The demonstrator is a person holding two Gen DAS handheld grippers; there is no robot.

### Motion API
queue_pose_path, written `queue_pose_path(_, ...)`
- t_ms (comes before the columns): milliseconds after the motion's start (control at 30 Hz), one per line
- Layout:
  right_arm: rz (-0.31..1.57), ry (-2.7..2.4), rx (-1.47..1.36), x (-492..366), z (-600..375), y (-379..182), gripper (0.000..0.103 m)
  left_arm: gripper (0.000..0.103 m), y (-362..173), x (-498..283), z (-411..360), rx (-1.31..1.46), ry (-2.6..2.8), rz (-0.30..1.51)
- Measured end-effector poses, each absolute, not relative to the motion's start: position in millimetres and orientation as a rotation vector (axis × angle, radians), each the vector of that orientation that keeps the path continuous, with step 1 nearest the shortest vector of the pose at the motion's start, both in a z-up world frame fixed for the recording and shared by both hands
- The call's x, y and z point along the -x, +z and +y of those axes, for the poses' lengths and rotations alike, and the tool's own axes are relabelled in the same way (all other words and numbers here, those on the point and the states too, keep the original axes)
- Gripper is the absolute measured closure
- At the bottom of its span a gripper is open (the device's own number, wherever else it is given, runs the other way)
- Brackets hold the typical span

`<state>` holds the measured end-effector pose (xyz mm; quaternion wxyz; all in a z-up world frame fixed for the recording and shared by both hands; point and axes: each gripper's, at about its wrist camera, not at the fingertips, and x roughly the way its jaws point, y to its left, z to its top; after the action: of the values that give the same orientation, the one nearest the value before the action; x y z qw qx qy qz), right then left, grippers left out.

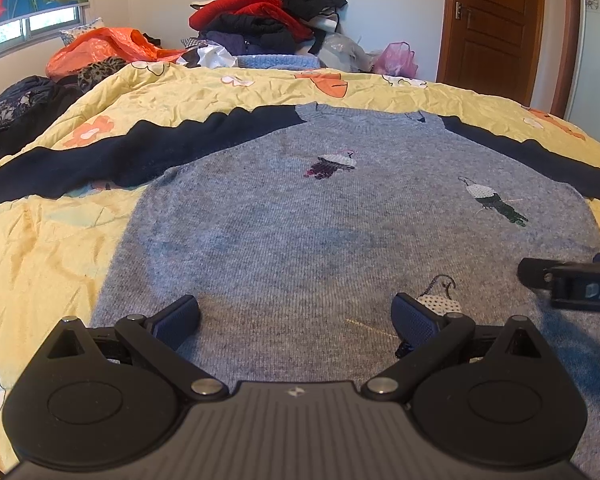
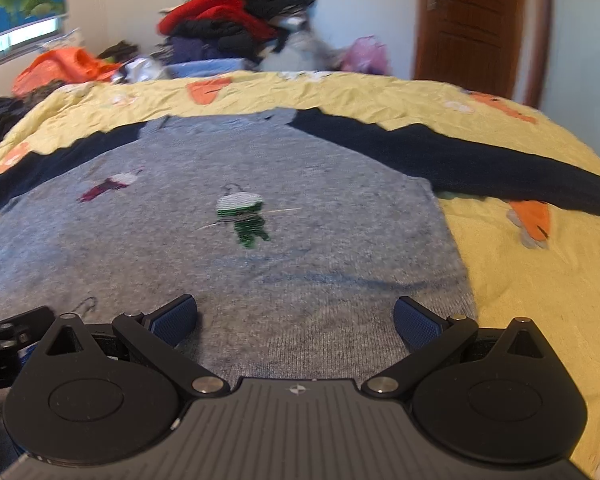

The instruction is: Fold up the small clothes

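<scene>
A small grey sweater (image 1: 320,216) with navy sleeves lies flat, front up, on the yellow flowered quilt (image 1: 52,248) of the bed. Its neckline points away toward the far edge and its hem is nearest the cameras. The left sleeve (image 1: 100,160) stretches out sideways across the quilt, and the right sleeve (image 2: 480,164) does the same on the other side, so the garment is fully spread and no fold shows in it yet. Small embroidered figures dot the chest.

The left tongs (image 1: 296,320) hover over the lower part of the grey body, spread wide with nothing between the pads. The right tongs (image 2: 296,320) sit just beside them over the hem toward the sweater's right edge, equally wide apart and empty; that view is blurred, which suggests the right hand is moving. Whether either set of pads touches the knit cannot be told.

The step in hand looks like the very start of folding: the sweater is laid out and the tongs are being placed for a first grasp. The next move would likely call for each pair to pinch an edge, perhaps a sleeve end or a side of the hem, and carry it inward over the body while keeping the knit smooth.

Beyond the bed stand a heap of clothes (image 1: 268,12), an orange bag (image 1: 100,48) and a wooden door (image 1: 496,24).
</scene>
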<state>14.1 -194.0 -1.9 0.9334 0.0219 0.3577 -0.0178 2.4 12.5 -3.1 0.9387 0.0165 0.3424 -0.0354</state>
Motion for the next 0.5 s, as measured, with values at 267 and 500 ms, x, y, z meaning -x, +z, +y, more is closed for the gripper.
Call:
queue_pose_path(267,0.435,0.015,-0.097,-17,-297,63,0.000,0.000,-3,-2,12,-0.032,-0.068,0.696)
queue_pose_path(500,0.472,-0.143,-0.581,-43,-484,55,0.000,0.000,-3,-3,12,-0.026,-0.068,0.694)
